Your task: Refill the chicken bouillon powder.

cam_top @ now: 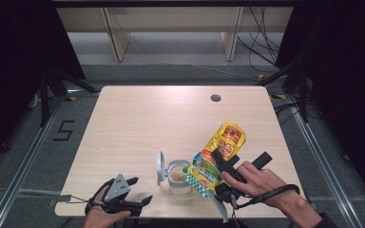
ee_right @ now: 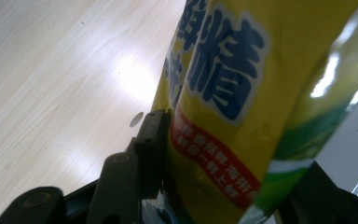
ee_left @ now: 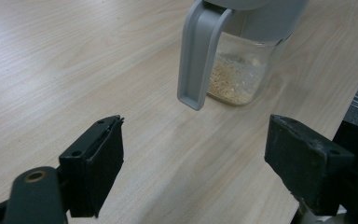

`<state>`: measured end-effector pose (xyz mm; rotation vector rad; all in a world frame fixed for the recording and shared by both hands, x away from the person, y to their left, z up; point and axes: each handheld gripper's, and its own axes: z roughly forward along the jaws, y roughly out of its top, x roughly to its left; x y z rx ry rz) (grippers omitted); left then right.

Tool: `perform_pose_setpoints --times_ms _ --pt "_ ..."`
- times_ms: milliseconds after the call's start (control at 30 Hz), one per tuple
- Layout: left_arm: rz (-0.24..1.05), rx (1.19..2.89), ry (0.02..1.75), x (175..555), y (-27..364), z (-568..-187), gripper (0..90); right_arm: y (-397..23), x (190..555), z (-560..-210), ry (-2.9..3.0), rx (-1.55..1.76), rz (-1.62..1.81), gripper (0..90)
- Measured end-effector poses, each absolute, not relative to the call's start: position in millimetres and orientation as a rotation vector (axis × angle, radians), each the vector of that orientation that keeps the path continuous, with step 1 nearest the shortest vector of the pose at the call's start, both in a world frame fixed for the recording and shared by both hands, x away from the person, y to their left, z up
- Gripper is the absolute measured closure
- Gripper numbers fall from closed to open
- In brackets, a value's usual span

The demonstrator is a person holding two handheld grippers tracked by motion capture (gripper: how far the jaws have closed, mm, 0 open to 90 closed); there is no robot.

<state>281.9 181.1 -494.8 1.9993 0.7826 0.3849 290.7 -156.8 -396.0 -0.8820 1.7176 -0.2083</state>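
Near the front edge of the tabletop (cam_top: 138,114), my right claw (cam_top: 217,160) clamps a glossy yellow pouch (cam_top: 218,154) with blue characters and a red band, tilted over a small clear jar (cam_top: 179,176). Pale granules lie in the jar's bottom; its grey flip lid (cam_top: 160,167) stands open. My left claw (cam_top: 138,190) gapes wide, empty, near the jar.

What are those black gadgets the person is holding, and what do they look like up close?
They are handheld two-jaw grippers. The left gripper is black with blocky rectangular pads and a grey three-cornered plate on top. The right gripper is black too, with a black cable looping over the wrist.
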Motion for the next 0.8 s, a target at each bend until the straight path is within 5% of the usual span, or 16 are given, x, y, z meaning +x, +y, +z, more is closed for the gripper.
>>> perform_pose_setpoints --times_ms 800 --pt "0.387 2.000 0.783 281.8 181.4 -494.4 18.9 -156.9 291.1 -396.9 1.719 -0.887 -0.211 59.4"
